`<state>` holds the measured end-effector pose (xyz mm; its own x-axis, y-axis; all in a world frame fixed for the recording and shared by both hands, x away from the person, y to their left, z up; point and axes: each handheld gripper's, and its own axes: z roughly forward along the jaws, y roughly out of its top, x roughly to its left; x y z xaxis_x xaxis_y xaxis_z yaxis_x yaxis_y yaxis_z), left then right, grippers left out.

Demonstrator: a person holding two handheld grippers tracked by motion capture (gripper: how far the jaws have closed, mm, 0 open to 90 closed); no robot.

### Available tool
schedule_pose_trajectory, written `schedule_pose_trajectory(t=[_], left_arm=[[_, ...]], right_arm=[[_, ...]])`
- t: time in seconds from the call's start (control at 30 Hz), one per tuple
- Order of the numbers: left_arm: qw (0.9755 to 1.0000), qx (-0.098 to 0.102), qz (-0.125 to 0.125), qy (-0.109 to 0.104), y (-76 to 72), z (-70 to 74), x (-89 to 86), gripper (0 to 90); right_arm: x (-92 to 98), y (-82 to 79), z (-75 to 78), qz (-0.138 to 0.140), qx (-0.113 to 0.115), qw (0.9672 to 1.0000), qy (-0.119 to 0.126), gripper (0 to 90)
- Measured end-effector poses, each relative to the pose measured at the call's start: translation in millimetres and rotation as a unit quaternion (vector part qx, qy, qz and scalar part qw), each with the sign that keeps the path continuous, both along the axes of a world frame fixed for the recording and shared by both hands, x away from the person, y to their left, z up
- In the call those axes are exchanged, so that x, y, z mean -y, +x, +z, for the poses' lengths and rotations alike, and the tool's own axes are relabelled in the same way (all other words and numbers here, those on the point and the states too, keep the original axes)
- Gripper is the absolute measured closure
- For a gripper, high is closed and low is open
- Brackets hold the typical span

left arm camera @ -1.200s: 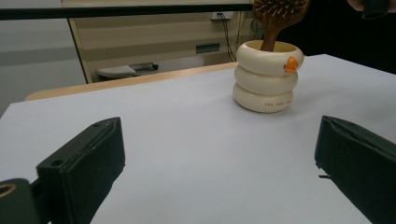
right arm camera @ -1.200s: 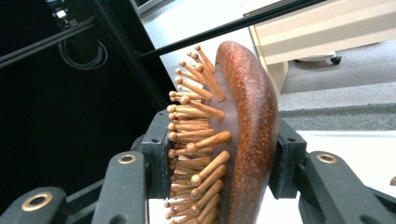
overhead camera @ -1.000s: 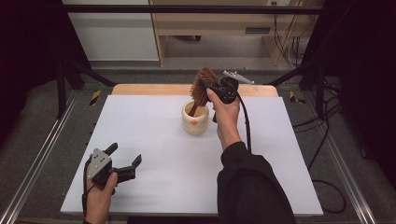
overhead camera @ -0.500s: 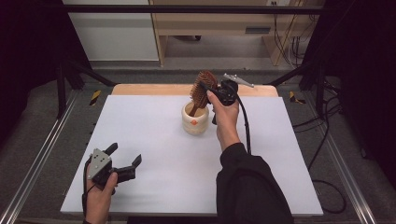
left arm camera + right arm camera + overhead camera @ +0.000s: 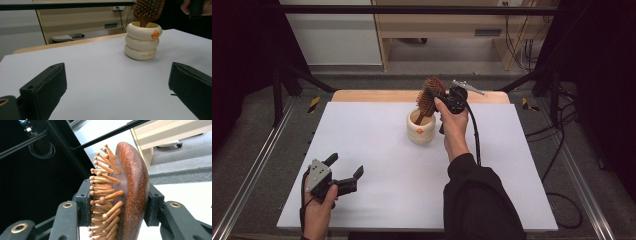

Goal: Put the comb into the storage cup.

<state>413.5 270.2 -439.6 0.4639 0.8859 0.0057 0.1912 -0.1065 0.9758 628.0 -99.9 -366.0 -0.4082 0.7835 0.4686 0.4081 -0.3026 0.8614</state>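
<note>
A wooden hairbrush (image 5: 430,95) with wooden bristles stands with its handle down inside a cream ringed cup (image 5: 421,127) near the back middle of the white table. My right gripper (image 5: 435,96) is shut on the brush head (image 5: 125,192), one jaw against the bristles, the other on the smooth back. Seen from the left gripper view, the brush (image 5: 148,11) rises out of the cup (image 5: 142,41), which bears a small orange mark. My left gripper (image 5: 346,172) rests low at the front left of the table, open, nothing between its jaws.
The white table top (image 5: 377,150) has a wooden strip (image 5: 372,96) along its back edge. Metal rails (image 5: 252,170) run down both sides. A cable (image 5: 474,135) trails from the right gripper over the forearm. A cabinet (image 5: 437,30) stands behind the table.
</note>
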Motion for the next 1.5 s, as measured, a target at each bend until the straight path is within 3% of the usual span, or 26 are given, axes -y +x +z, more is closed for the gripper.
schedule_pose_trajectory(t=[1.5], left_arm=[[1.0000, -0.002, -0.002, 0.001, 0.3, -0.5, 1.3, 1.9]], right_arm=[[7.4, 2.8, -11.5, 0.000, -0.016, 0.9997, 0.020, 50.1]])
